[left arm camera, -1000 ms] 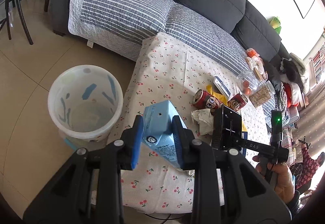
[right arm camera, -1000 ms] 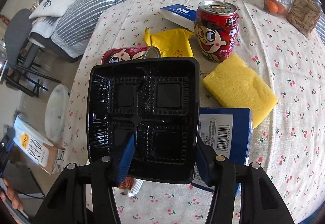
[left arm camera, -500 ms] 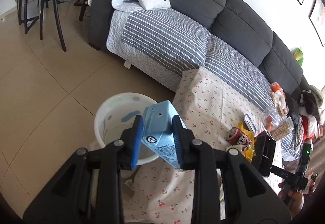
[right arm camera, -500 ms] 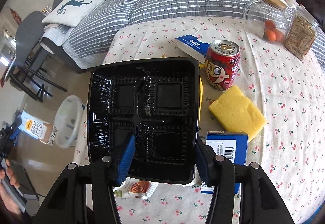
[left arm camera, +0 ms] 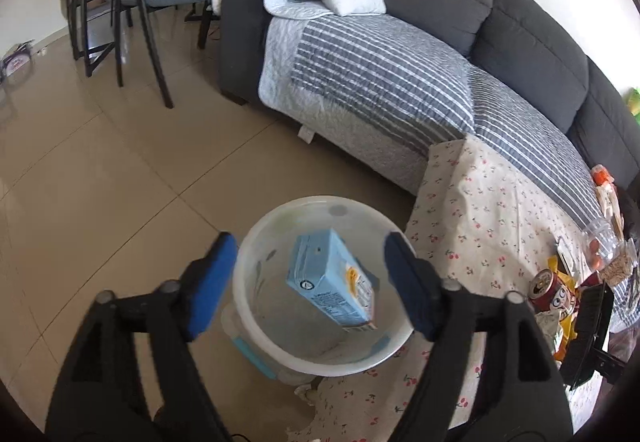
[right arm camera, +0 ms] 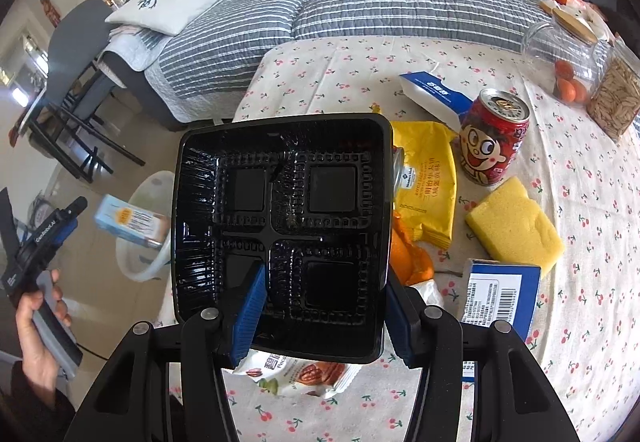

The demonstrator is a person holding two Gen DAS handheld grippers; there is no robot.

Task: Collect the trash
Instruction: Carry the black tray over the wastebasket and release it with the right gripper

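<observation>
The left claw (left arm camera: 308,282) is opening, its blue pads (left arm camera: 212,278) well apart and touching nothing; the light-blue carton (left arm camera: 332,282) sits free between them, tilted, over the mouth of the white bin (left arm camera: 256,322) on the floor beside the bench (left arm camera: 480,201), so it looks to be dropping in, though whether it has touched bottom cannot be told. The right claw (right arm camera: 324,310) is clamped narrow on the near edge of the black plastic tray (right arm camera: 280,217), held up and tilted above the bench; by my reading that tray goes to the bin next.

One piece is as good as binned, one is in hand, and much is left on the cherry-print cloth: the upright red can (right arm camera: 494,139), the yellow snack packet (right arm camera: 428,181), orange peel (right arm camera: 412,262), the nut wrapper (right arm camera: 296,374), a blue-and-white pack (right arm camera: 432,93) and a blue box (right arm camera: 500,294); the yellow sponge (right arm camera: 516,230) and the two glass jars (right arm camera: 560,53) may not be trash at all.

The tray hides a second can and the middle of the bench; the bin's floor is hazy; the left hand (right arm camera: 36,322) is cut off at the frame edge.
</observation>
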